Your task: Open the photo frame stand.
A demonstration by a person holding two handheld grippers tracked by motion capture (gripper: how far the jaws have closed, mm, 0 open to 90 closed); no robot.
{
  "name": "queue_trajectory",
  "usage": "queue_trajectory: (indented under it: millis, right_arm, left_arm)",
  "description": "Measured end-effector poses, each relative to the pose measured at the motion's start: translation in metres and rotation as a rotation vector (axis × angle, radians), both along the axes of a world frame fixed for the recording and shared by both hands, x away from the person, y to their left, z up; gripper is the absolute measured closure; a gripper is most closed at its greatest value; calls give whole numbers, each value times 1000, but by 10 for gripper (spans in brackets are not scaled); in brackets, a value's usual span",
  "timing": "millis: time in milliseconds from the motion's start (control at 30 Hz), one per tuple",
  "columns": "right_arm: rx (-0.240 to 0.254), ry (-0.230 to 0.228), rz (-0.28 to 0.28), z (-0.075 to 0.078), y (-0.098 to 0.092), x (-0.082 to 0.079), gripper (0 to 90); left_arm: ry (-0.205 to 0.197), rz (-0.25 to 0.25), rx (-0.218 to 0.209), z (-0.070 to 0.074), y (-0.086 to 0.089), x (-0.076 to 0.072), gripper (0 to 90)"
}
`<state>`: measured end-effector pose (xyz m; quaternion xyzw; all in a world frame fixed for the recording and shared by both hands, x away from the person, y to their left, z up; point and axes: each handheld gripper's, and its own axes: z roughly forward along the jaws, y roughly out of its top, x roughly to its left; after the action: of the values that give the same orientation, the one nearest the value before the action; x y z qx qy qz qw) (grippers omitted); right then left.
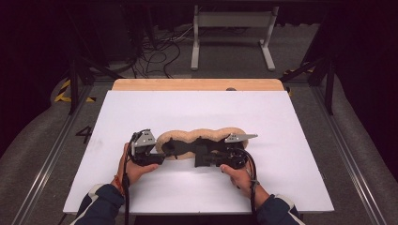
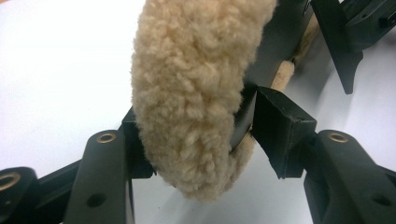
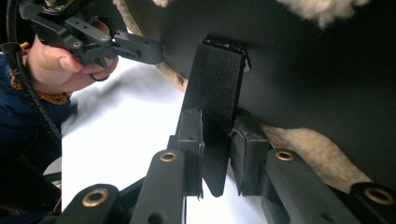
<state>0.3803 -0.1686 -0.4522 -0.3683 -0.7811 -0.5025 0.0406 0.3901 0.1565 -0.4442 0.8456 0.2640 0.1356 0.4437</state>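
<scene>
- White tabletop (image 1: 197, 112), with a wooden edge (image 1: 197, 85) at its far side; beyond it a dark floor with loose cables (image 1: 155, 51) and a grey stand (image 1: 232, 33).
- Fleece pad (image 1: 202, 136): long, lobed, tan pile on one face, black backing on the other. It lies across the table between the two grippers, its near edge lifted towards the person.
- Left gripper (image 1: 157, 157): jaws at a middling width, closed on the pad's rounded end. In the left gripper view the fleece (image 2: 191, 98) bulges between them and the black backing sits against one pad (image 2: 280, 135). Holding.
- Right gripper (image 1: 206, 159): jaws narrow, pinching a black strap (image 3: 217, 93). In the right gripper view the strap runs down from a buckle (image 3: 229, 46) on the pad's black backing (image 3: 317, 70) and passes between the fingertips. Holding.
- Hands: the left hand (image 1: 133, 171) and right hand (image 1: 239, 176) sit behind their grippers, sleeves at the near table edge.
- Handling, judged: light, soft and floppy; the pile compresses, so a grip on the fleece alone may creep. The backing looks stiffer and less yielding.
- Where to hold, judged: the strap ahead of the right gripper gives a thin, flat, secure purchase; at the left gripper, take fleece and backing together at the edge.
</scene>
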Motion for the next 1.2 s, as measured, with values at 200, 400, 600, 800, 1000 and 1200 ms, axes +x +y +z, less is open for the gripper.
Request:
queue_trajectory:
  millis: [200, 400, 600, 800, 1000, 1200]
  right_arm:
    - [-22, -6, -5, -1, 0, -4, 782]
    - [-35, -20, -3, -2, -1, -6, 785]
    - [-33, -23, -5, -2, -3, -8, 792]
    - [-32, -26, -6, -2, -3, -8, 798]
    - [-37, -33, -4, -1, -4, -7, 806]
    - [-58, -43, -1, 0, -3, -8, 819]
  left_arm:
    - [-21, 0, 31, 1, -1, -8, 466]
    - [-10, -11, 10, 0, 2, -8, 473]
    - [78, 13, 42, -14, 0, 2, 290]
    - [83, -3, 60, -19, -6, 3, 346]
    - [40, 14, 160, -21, -22, -4, 417]
    - [14, 51, 175, -20, -24, -2, 421]
